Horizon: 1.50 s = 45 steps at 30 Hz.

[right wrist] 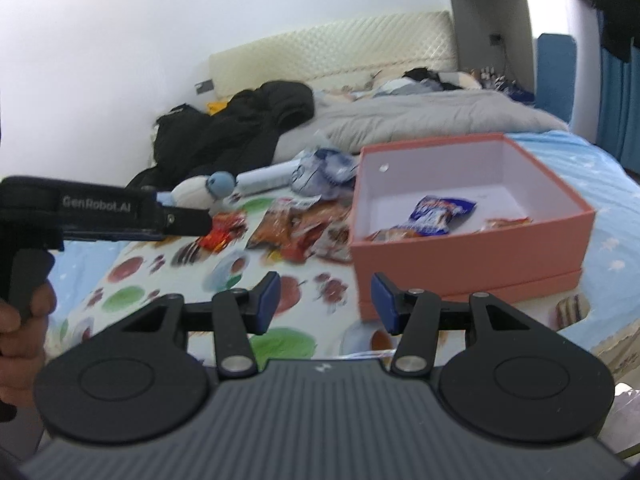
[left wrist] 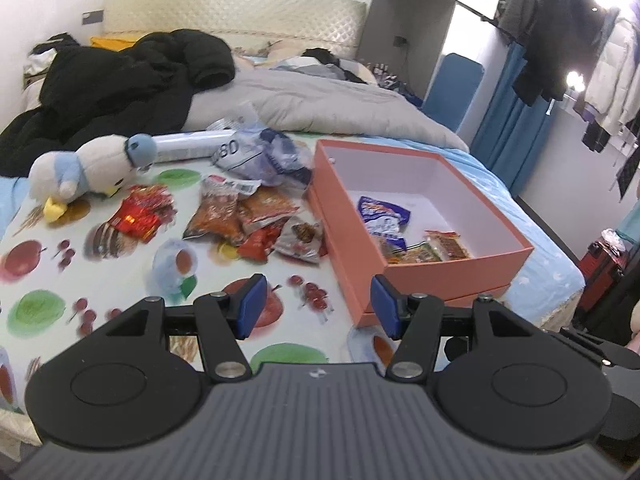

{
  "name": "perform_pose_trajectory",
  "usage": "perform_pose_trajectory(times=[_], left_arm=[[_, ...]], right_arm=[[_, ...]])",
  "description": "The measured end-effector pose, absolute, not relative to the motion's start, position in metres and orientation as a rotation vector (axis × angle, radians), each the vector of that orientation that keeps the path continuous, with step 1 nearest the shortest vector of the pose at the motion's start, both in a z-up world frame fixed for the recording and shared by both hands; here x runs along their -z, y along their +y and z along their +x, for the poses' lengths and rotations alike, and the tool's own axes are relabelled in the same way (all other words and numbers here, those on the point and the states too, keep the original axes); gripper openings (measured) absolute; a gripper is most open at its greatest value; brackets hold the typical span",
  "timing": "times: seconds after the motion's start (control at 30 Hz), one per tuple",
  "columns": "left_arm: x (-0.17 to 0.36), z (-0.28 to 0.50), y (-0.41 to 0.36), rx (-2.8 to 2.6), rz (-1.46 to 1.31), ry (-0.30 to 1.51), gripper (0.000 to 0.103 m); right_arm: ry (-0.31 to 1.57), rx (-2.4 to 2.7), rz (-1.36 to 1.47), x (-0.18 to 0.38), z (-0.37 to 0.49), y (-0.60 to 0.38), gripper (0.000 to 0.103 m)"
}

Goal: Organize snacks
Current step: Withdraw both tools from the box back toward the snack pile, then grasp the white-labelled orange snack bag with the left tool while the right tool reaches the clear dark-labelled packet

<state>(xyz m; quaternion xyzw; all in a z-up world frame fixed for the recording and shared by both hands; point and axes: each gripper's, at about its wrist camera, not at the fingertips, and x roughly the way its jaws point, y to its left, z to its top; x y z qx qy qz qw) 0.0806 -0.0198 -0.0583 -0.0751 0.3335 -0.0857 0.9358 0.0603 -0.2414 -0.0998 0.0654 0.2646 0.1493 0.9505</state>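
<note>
Snacks (left wrist: 248, 216) are heaped on the fruit-print sheet (left wrist: 36, 308) just left of the box (left wrist: 460, 264), where a few packets (left wrist: 384, 212) already lie. Left gripper (left wrist: 318, 306) and right gripper (right wrist: 325, 302) are held apart, empty, above the sheet.

Both grippers held forward, jaws parted and empty.

The left gripper (left wrist: 316, 306) tilts downward, its blue pads (left wrist: 252, 306) standing apart with nothing between them. The right gripper (right wrist: 325, 304) points down more shallowly, jaws likewise parted and bare. In the right wrist view the left gripper's black body reaches in from 9 o'clock, and the person's left hand (right wrist: 20, 320) wraps its handle at 8 o'clock.
</note>
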Motion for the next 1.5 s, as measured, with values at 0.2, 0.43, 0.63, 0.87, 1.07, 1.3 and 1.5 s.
perform_pose_trajectory(times=[0.2, 0.43, 0.63, 0.87, 1.07, 1.3, 1.5], left_arm=[[0.07, 0.093, -0.001, 0.145, -0.177, 0.694, 0.063], [0.086, 0.124, 0.027, 0.086, -0.206, 0.695, 0.063], [0.107, 0.153, 0.053, 0.05, -0.251, 0.722, 0.063], [0.142, 0.202, 0.073, 0.037, -0.291, 0.773, 0.063], [0.173, 0.258, 0.081, 0.048, -0.277, 0.816, 0.068], [0.2, 0.327, 0.083, 0.044, -0.223, 0.838, 0.085], [0.22, 0.376, 0.078, 0.061, -0.156, 0.854, 0.089]], right_arm=[[0.542, -0.344, 0.096, 0.104, 0.07, -0.218, 0.053], [0.538, -0.361, 0.048, 0.11, 0.09, -0.184, 0.053], [0.547, -0.38, -0.001, 0.12, 0.114, -0.158, 0.052], [0.588, -0.328, -0.108, 0.142, 0.155, -0.135, 0.05], [0.614, -0.289, -0.22, 0.171, 0.194, -0.113, 0.04], [0.579, -0.255, -0.41, 0.207, 0.232, -0.085, 0.027], [0.551, -0.199, -0.586, 0.231, 0.255, -0.077, 0.027]])
